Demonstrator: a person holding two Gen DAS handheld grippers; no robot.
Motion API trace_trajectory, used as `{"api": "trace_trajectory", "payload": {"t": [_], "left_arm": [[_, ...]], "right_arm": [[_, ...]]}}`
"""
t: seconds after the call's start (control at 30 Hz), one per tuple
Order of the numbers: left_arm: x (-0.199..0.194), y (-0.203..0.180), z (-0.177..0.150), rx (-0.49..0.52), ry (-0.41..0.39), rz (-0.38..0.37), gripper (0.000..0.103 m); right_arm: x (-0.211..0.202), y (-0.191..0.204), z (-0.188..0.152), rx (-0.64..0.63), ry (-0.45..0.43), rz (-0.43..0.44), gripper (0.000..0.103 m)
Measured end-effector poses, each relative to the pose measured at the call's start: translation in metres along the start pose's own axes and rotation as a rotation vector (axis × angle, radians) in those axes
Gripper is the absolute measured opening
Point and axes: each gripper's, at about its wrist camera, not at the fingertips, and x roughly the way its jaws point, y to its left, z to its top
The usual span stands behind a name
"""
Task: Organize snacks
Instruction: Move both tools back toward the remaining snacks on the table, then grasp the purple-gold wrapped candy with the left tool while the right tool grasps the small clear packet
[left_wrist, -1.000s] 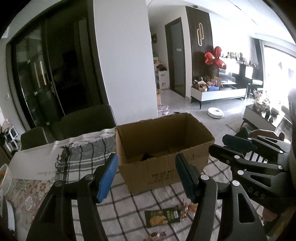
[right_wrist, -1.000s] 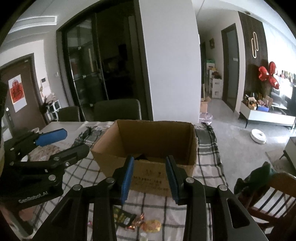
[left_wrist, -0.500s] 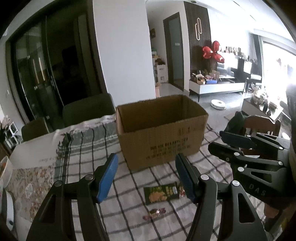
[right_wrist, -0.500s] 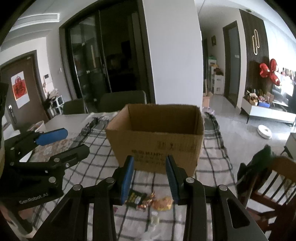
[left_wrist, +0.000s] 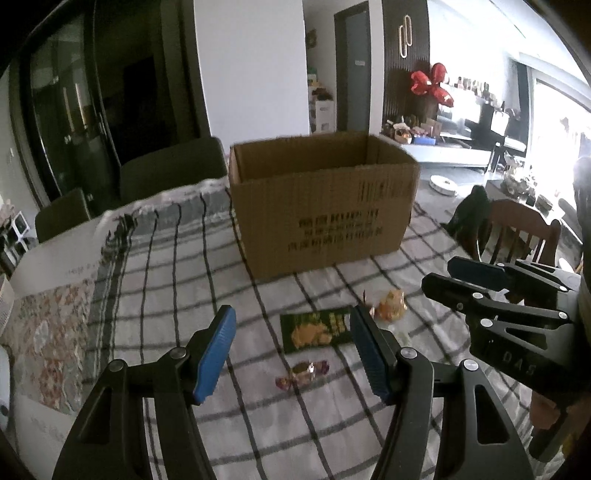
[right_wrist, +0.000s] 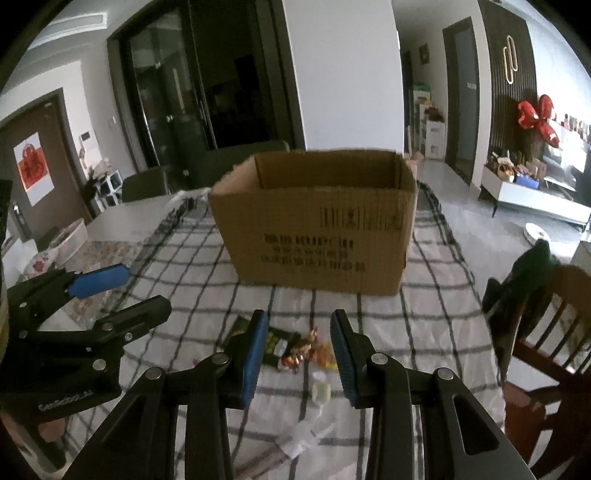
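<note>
An open cardboard box (left_wrist: 321, 206) stands on the checked tablecloth; it also shows in the right wrist view (right_wrist: 317, 229). In front of it lie a green snack packet (left_wrist: 314, 328), an orange wrapped snack (left_wrist: 391, 304) and a purple-ended candy (left_wrist: 301, 371). The right wrist view shows the green packet (right_wrist: 273, 341), gold and orange candies (right_wrist: 310, 349) and a pale wrapped sweet (right_wrist: 319, 391). My left gripper (left_wrist: 291, 350) is open and empty above the packet. My right gripper (right_wrist: 297, 350) is open and empty above the candies.
A wooden chair (right_wrist: 546, 325) with dark cloth on it stands at the table's right edge. Dark chairs (left_wrist: 170, 173) stand behind the table. A floral cloth (left_wrist: 48, 325) and a white basket (right_wrist: 70, 236) lie at the left.
Both grippers have pulled back from the box and lowered toward the table. The box looks farther away and the snacks now sit between the fingers.
</note>
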Motion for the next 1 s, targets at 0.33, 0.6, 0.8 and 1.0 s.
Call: {"api": "trace_trajectory", "payload": {"t": [0.33,0.6,0.8,1.0], "left_arm": [[0.026,0.001,-0.032,-0.020,0.100,-0.017,0.063],[0.046,0.003,-0.049,-0.038,0.165,-0.024,0.063],[0.061,0.004,-0.054,-0.047,0.200,-0.038,0.063],[0.076,0.004,-0.057,-0.053,0.227,-0.049,0.063]], "right_arm": [[0.019,0.000,-0.030,0.008,0.090,-0.007,0.036],[0.039,-0.004,-0.050,0.031,0.166,-0.004,0.036],[0.051,-0.006,-0.057,0.038,0.198,-0.012,0.036],[0.061,-0.008,-0.060,0.049,0.219,-0.015,0.036]]}}
